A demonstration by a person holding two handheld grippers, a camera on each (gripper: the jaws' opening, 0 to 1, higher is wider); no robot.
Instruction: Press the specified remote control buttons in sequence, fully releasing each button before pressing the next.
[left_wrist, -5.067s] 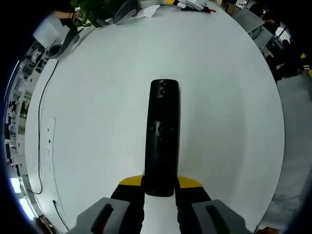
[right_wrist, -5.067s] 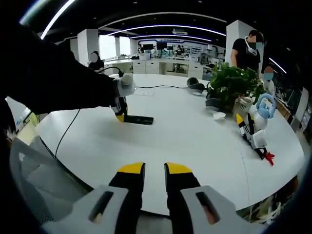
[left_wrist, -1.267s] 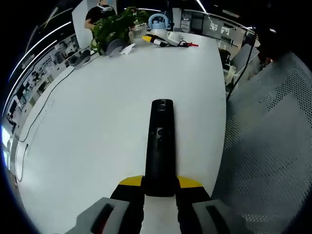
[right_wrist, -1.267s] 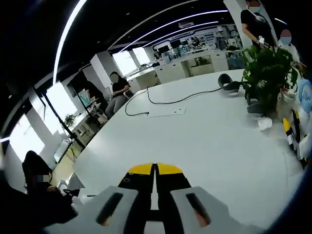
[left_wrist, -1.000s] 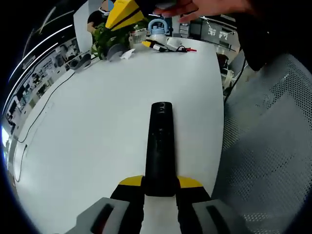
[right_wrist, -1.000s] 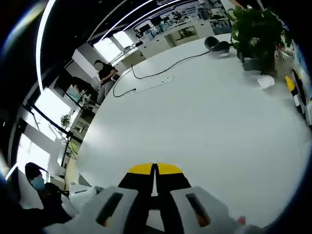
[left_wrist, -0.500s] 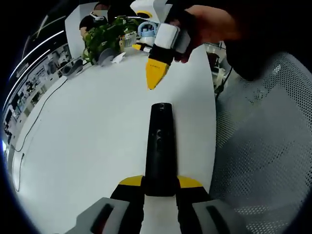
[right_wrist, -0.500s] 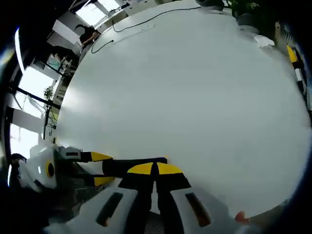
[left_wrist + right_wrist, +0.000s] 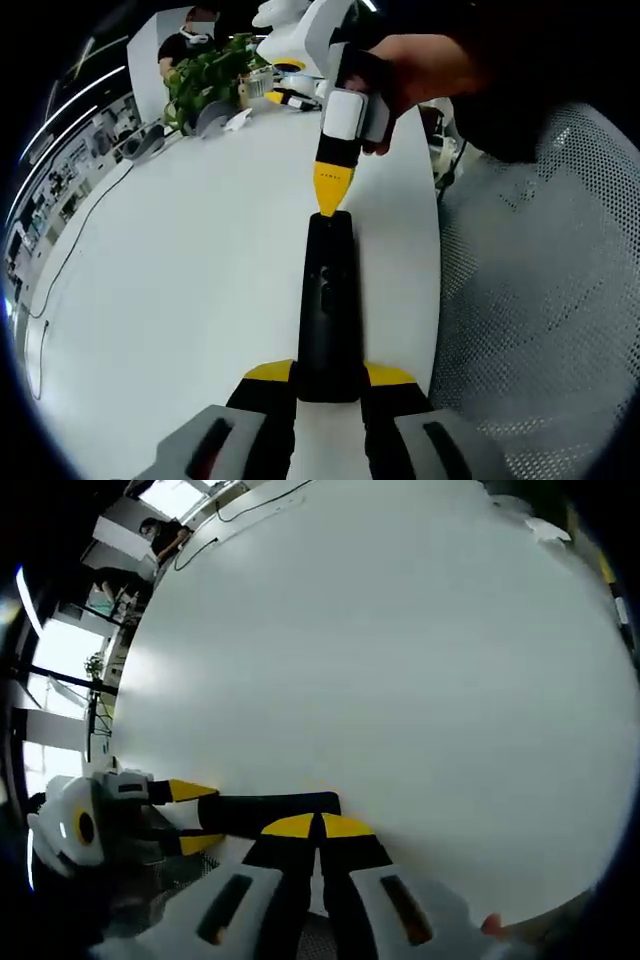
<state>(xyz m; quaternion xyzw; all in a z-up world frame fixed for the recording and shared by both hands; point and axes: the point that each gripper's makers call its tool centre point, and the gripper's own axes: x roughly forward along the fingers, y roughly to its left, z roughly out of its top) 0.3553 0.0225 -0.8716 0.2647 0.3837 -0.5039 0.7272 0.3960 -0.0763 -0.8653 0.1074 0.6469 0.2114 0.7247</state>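
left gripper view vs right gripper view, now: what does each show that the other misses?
Left gripper view alone: the remote's button face, a hand holding the right tongs, whose closed tip sits at the remote's far end, a potted plant, and a mesh chair.

Right gripper view alone: the left tongs from the side, and a seated person beyond the table's far edge.

Both: the black remote, clamped in the left tongs, the white table, and a cable on it.
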